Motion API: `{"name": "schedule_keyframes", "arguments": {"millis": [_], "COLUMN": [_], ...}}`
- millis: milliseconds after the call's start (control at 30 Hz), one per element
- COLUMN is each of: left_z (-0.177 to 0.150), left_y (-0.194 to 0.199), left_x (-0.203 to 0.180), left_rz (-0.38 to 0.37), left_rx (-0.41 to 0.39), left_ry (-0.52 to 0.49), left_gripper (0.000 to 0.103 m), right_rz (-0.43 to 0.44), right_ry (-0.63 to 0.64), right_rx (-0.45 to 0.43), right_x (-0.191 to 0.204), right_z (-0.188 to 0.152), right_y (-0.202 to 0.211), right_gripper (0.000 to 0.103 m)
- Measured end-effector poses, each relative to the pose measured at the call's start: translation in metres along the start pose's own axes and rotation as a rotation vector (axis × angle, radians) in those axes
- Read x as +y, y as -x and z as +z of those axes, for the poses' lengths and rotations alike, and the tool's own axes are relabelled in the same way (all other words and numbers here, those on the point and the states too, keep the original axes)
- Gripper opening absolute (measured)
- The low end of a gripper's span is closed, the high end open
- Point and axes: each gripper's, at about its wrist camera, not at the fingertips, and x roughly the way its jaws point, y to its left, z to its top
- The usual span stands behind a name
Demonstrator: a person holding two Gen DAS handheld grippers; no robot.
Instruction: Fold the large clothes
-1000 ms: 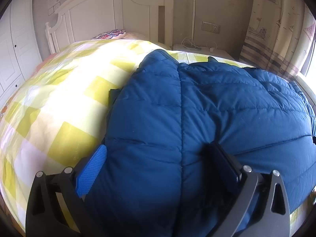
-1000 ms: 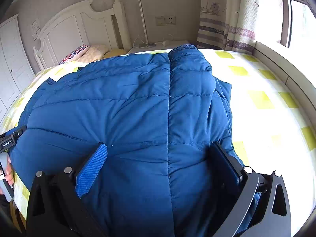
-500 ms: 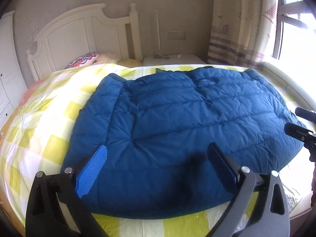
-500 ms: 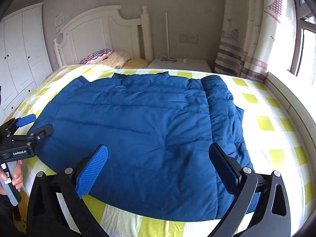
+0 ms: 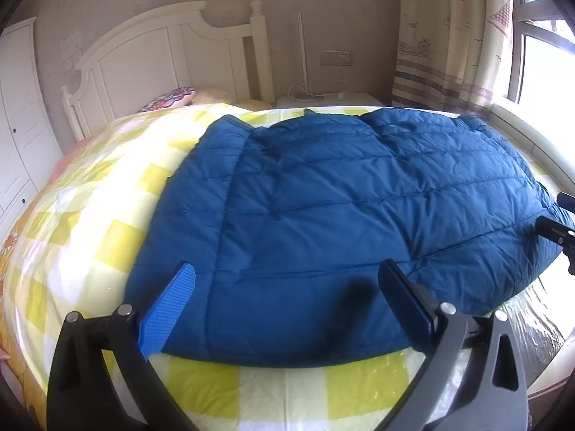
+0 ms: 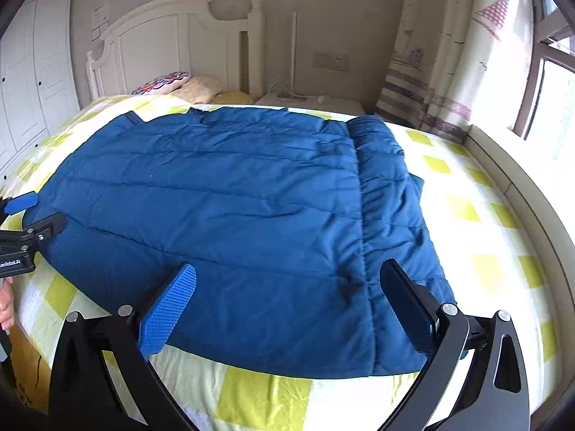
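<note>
Jacket [image 5: 341, 215], blue and quilted, lies flat on the checked bed [image 5: 107, 222]; I see my left gripper [image 5: 287, 309] and right gripper [image 6: 287, 309] spread wide, holding nothing, above its near hem.

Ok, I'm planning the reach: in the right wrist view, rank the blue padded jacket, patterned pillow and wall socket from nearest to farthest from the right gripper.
1. Blue padded jacket, directly ahead of the right gripper on the bed.
2. Patterned pillow, far left by the headboard.
3. Wall socket, on the back wall.
</note>
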Motion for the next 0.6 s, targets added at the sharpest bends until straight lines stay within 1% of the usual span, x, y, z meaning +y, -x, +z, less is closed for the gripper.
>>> {"name": "schedule_keyframes", "arguments": {"millis": [33,67,100,133,167,233,300,433,533,600], "left_z": [-0.003,-0.007,-0.011,-0.014,-0.015,-0.015,-0.016,-0.02,-0.021,-0.02], "left_y": [-0.002,-0.009,-0.016,-0.019,-0.021,-0.023,-0.024,-0.024,-0.025,-0.026], "left_x": [0.012,0.024,0.037,0.048,0.054,0.05,0.046,0.049,0.05,0.049], "left_rz": [0.025,0.031,-0.001,-0.049,-0.067,-0.049,-0.02,-0.031,-0.032,-0.032], "left_rx": [0.016,0.044,0.07,0.078,0.083,0.081,0.072,0.066,0.069,0.071], "left_ry": [0.019,0.045,0.086,0.131,0.154,0.126,0.114,0.129,0.124,0.127], "left_gripper": [0.101,0.101,0.101,0.101,0.101,0.101,0.101,0.101,0.101,0.101], "right_rz": [0.007,0.049,0.092,0.113,0.109,0.086,0.092,0.118,0.109,0.139], "right_ry": [-0.042,-0.096,-0.146,-0.166,-0.156,-0.137,-0.145,-0.163,-0.229,-0.288], "right_rx": [0.029,0.048,0.054,0.056,0.059,0.063,0.069,0.082,0.048,0.037], "right_x": [-0.014,-0.028,-0.038,-0.042,-0.041,-0.036,-0.037,-0.043,-0.05,-0.055], "right_z": [-0.005,-0.011,-0.016,-0.018,-0.019,-0.018,-0.018,-0.016,-0.02,-0.026], "right_y": [-0.004,-0.009,-0.012,-0.013,-0.015,-0.017,-0.019,-0.014,0.004,0.017], "right_gripper": [0.098,0.098,0.098,0.098,0.098,0.099,0.099,0.098,0.098,0.098]}}
